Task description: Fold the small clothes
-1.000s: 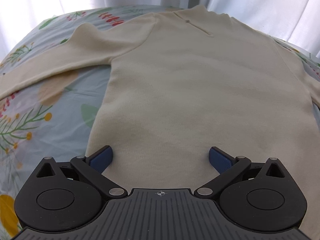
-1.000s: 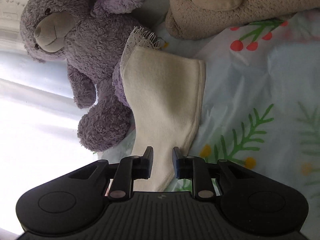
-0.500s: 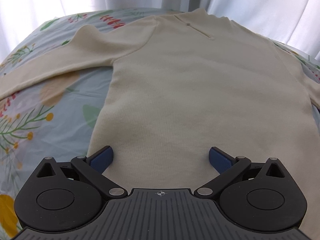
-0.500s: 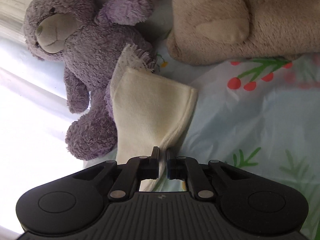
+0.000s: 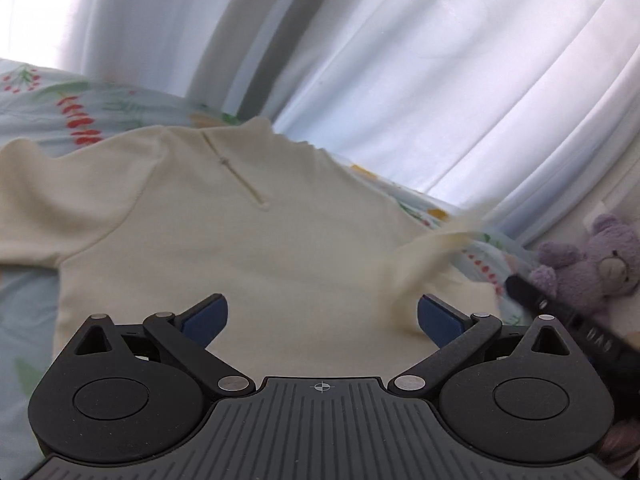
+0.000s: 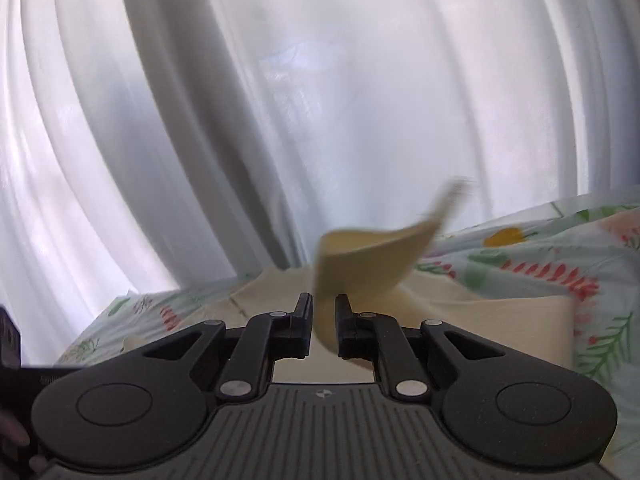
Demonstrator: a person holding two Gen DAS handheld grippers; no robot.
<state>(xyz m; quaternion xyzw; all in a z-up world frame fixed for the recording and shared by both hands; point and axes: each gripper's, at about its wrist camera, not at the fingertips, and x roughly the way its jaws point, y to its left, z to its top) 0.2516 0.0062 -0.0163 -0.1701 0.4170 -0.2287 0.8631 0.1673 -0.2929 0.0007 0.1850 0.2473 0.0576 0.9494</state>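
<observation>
A cream long-sleeved sweater [image 5: 224, 236] lies flat on the floral bedsheet [image 5: 80, 92], collar toward the curtain. My left gripper [image 5: 320, 316] hangs open and empty over its lower body. My right gripper [image 6: 324, 320] is shut on the sweater's right sleeve [image 6: 372, 256] and holds it raised off the bed, the cuff end blurred in motion. In the left wrist view the lifted sleeve [image 5: 424, 260] shows as a blur at the right, with the right gripper [image 5: 560, 312] beside it. The sweater's body [image 6: 480, 316] lies under the right gripper.
White curtains [image 5: 400, 60] hang behind the bed. A purple teddy bear [image 5: 588, 264] sits at the right edge of the bed. The sweater's left sleeve [image 5: 44, 200] stretches off to the left.
My right gripper closed on the sleeve near the purple teddy, then lifted and swung it toward the sweater's body. My left gripper tilted up and moved toward the collar, staying open.
</observation>
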